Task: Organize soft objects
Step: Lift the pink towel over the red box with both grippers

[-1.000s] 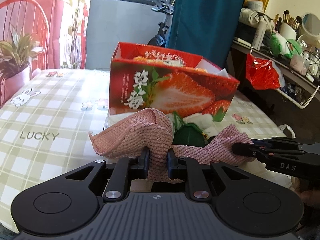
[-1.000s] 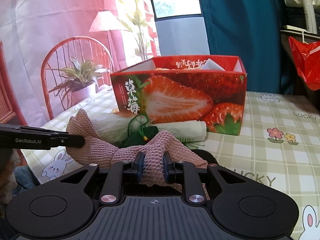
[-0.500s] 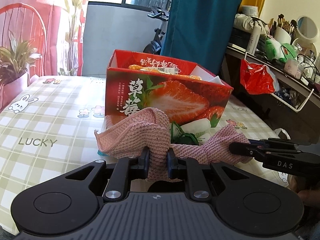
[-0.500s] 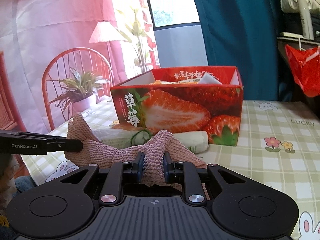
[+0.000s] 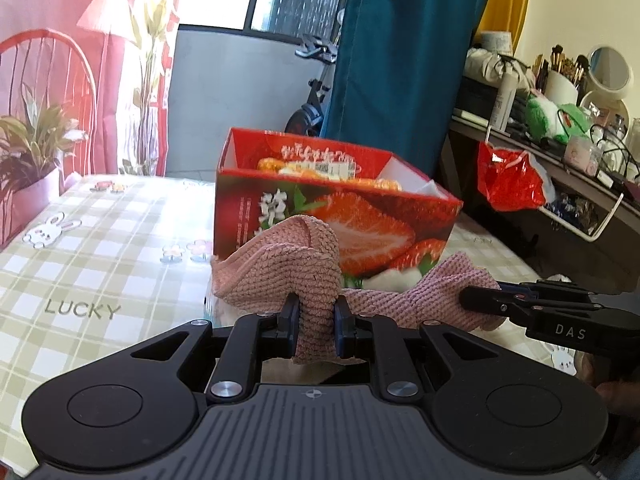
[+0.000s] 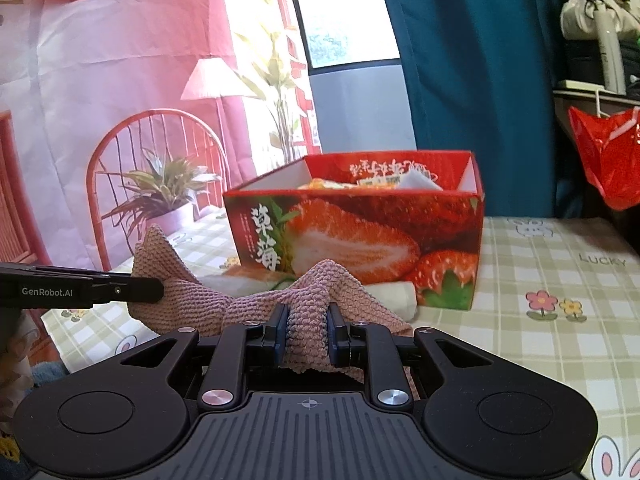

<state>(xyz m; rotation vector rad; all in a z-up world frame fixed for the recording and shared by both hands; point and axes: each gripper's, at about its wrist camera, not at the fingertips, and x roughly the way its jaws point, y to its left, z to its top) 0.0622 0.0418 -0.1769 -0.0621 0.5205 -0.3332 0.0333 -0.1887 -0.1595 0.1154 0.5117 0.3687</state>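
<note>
A pink knitted cloth (image 5: 288, 268) hangs between my two grippers, held above the table in front of the red strawberry box (image 5: 360, 216). My left gripper (image 5: 315, 316) is shut on one end of the cloth. My right gripper (image 6: 307, 328) is shut on the other end (image 6: 320, 284). The right gripper shows at the right of the left wrist view (image 5: 476, 298), and the left gripper at the left of the right wrist view (image 6: 156, 290). The box (image 6: 360, 232) is open on top with orange and white items inside.
A white roll (image 6: 394, 294) lies against the box front on the checked tablecloth (image 5: 100, 248). A potted plant (image 6: 168, 196) and red chair (image 6: 152, 148) stand left. A cluttered shelf with a red bag (image 5: 508, 180) is to the right.
Both grippers have risen with the cloth; the box now sits lower and farther in both views, and the green item under the cloth is out of sight.
</note>
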